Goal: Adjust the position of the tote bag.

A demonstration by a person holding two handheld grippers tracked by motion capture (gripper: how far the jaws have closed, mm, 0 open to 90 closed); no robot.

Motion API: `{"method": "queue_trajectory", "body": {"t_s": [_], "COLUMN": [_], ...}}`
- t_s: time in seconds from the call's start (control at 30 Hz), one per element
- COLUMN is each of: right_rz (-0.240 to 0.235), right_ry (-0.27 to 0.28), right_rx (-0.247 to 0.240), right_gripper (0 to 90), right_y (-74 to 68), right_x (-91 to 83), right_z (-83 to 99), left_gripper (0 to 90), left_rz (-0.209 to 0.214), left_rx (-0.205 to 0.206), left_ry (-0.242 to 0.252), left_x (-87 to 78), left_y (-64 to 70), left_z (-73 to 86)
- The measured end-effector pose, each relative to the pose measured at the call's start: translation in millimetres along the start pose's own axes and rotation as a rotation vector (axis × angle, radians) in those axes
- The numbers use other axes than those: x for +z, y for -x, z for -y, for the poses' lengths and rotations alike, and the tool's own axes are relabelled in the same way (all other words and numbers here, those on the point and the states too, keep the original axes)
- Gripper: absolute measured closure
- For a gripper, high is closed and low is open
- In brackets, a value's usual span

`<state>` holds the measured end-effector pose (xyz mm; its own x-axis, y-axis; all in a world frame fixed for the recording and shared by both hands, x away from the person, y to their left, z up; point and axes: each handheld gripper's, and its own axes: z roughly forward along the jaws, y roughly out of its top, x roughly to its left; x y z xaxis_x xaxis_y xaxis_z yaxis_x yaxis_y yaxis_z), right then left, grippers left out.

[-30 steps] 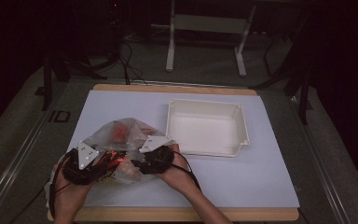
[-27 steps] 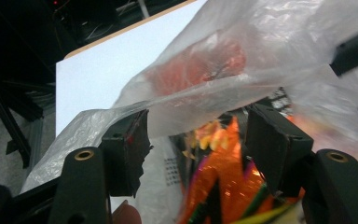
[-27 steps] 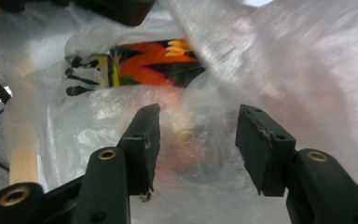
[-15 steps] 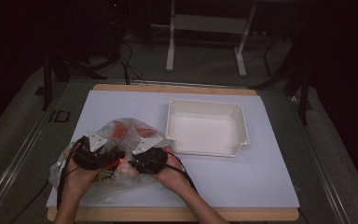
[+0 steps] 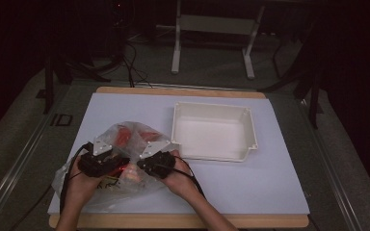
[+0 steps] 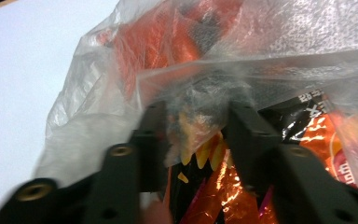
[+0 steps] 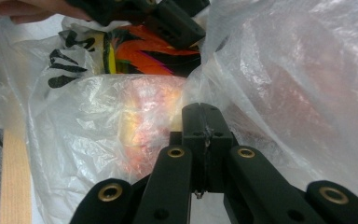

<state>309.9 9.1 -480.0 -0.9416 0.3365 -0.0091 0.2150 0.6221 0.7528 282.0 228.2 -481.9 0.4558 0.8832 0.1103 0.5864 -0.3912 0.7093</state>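
Working both grippers at the mouth of the bag, you have moved since a second ago: the left gripper has travelled from the bag's left edge in toward its middle, and the bag's near side has spread toward the table's front edge. Judge this as the opening step under way, with the contents not yet drawn out.

Left gripper: jaws stand apart at a moderate gap, with a fold of clear film bunched between them and touching both. A snack packet in orange and black lies just behind that film, inside the bag.

Right gripper: jaws are pressed together, pinching a thin layer of the bag's film. It sits just right of the left gripper, at the bag's near right edge.

The bag lies on the white mat, left of the tray and close to it. The tray is empty.
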Motion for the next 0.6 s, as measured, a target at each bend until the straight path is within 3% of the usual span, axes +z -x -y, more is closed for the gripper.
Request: {"method": "queue_trajectory", "body": {"t_s": [0.03,0.1,0.17,0.23,0.3,0.4,0.5,0.6], "right_rz": [-0.001,-0.006,-0.023,-0.004,0.004,0.008,-0.013,-0.003], "right_ry": [0.003,0.007,0.019,0.024,0.02,0.003,-0.009,-0.025], "right_rx": [0.003,-0.004,-0.003,-0.003,0.001,-0.004,-0.003,-0.02], "right_gripper": [90.0,86.3,66.9,55.1,51.2,51.5,70.0,86.0], "right_y": [-1.1,-2.0,-2.9,-4.7,-5.9,-6.9,-6.9,-7.7], "right_x": [0.0,-0.2,0.1,1.7,3.5,7.3,9.9,9.4], "right_z": [0.0,-0.1,-0.6,-1.9,-3.3,-5.0,-5.6,-5.5], "left_gripper": [71.5,78.2,84.6,88.3,89.2,89.8,90.0,90.0], "left_rz": [-0.001,-0.006,-0.007,0.005,0.004,0.0,-0.011,-0.031], "left_rx": [0.001,0.009,0.006,-0.008,-0.016,-0.02,-0.025,-0.04], "left_ry": [0.0,-0.007,-0.002,0.007,0.013,0.013,0.015,0.019], "left_x": [0.0,0.1,0.0,-1.2,-2.0,-3.7,-5.2,-6.3], "left_y": [0.1,0.5,0.1,-1.9,-2.5,-3.3,-5.0,-8.7], "left_z": [-0.1,-0.6,-0.7,-1.0,-1.5,-2.8,-4.3,-6.7]}}
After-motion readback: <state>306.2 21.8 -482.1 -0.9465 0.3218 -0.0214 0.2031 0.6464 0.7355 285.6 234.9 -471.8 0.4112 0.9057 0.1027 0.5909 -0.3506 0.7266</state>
